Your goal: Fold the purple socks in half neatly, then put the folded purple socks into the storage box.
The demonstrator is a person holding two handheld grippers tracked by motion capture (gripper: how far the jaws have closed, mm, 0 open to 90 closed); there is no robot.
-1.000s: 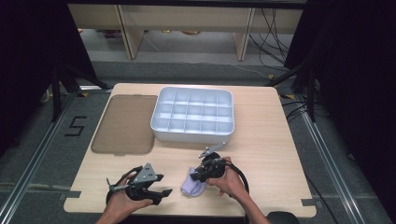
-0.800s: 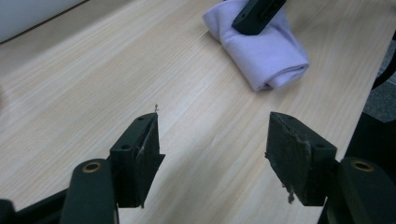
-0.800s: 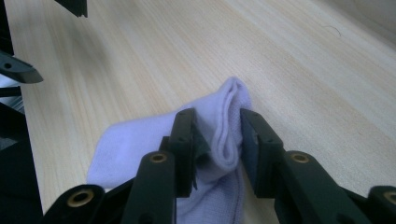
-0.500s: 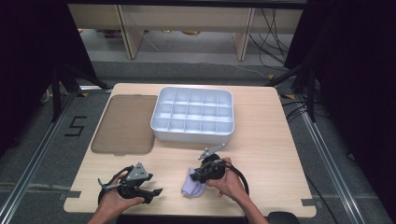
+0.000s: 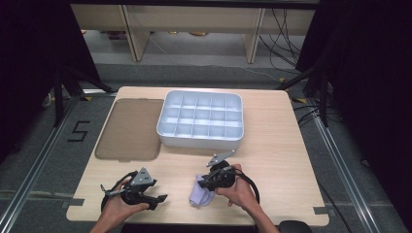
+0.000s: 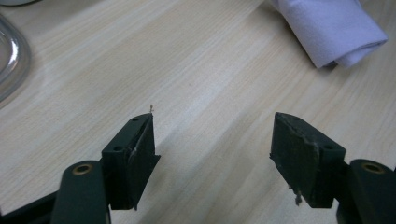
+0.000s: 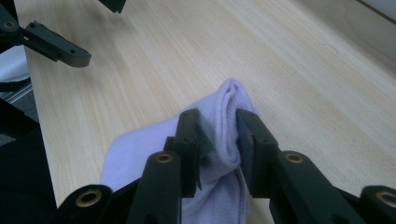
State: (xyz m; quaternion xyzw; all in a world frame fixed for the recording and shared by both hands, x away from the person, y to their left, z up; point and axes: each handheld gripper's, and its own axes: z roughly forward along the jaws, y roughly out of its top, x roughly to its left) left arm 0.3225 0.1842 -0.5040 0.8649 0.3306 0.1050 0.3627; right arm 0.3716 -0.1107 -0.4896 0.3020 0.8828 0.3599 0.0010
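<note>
A pale lilac cloth (image 5: 198, 195) lies bunched on the wooden table (image 5: 272, 145) near its front edge. My right gripper (image 5: 204, 187) reaches it from the right. In the right gripper view its jaws pinch a raised fold of the cloth (image 7: 224, 100), and they have just been closing on it; the right gripper (image 7: 219, 135) is shut on that fold. My left gripper (image 5: 156, 194) rests low at the front left, pointing right. Its jaws have just been opening, and the left gripper (image 6: 212, 140) stands open over bare wood, with the cloth (image 6: 334, 28) farther ahead.
A white tray (image 5: 167, 130) with several compartments stands at the table's middle back. A brown translucent lid (image 5: 130, 128) lies flat to its left. A clear curved rim (image 6: 11, 60) sits at the left edge of the left gripper view. Dark floor surrounds the table.
My left hand has slid a little to the left and lower, and its jaws stand wider. The right hand stays on the cloth with its jaws slightly closer.
</note>
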